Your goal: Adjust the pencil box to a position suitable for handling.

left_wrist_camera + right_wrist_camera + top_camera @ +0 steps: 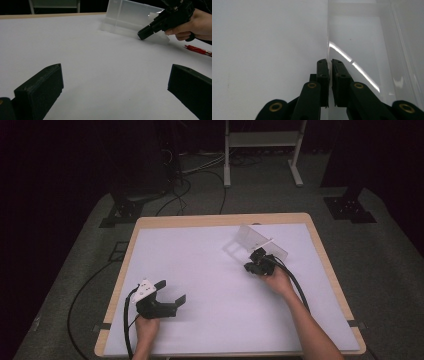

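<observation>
A clear plastic box stands tilted on the white sheet at the far right of the table. My right gripper reaches it from the near side. In the right gripper view the right gripper is shut on a thin clear wall of the box, both pads pressed on it. The left gripper view has the same box with the right gripper at its lower edge. My left gripper rests near the front left, open, with nothing between the jaws.
A red pen lies on the sheet beside the right hand. The white sheet covers most of the wooden table. Cables trail from both grippers toward the front edge. Stands and cables sit on the floor beyond.
</observation>
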A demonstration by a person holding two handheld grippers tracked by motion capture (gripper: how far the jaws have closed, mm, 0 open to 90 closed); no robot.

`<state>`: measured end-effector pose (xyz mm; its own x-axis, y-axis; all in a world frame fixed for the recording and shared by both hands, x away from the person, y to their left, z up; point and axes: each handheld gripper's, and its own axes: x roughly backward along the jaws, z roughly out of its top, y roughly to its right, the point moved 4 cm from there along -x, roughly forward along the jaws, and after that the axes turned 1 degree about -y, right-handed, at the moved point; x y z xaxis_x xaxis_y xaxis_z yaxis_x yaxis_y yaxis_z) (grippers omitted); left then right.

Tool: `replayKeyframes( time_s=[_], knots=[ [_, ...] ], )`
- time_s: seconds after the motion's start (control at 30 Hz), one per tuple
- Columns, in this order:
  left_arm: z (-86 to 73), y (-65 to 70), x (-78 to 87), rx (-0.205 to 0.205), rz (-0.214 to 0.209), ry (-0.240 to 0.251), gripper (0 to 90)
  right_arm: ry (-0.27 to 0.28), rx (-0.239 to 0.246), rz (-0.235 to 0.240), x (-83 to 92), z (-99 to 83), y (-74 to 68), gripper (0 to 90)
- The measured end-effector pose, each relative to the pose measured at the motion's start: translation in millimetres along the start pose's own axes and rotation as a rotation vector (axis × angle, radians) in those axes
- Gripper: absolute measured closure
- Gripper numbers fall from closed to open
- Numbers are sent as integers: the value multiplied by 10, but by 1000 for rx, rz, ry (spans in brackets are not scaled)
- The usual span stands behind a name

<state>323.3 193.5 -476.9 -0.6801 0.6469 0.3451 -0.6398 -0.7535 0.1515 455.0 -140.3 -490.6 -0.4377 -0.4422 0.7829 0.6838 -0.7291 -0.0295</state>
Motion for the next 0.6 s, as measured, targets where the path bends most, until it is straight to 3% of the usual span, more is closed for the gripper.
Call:
replayKeyframes(
  time_s=[0.6],
  knots=[
    [1,-6,2,3,0,0,0,56,99,-82,150,63,-35,857]
  ],
)
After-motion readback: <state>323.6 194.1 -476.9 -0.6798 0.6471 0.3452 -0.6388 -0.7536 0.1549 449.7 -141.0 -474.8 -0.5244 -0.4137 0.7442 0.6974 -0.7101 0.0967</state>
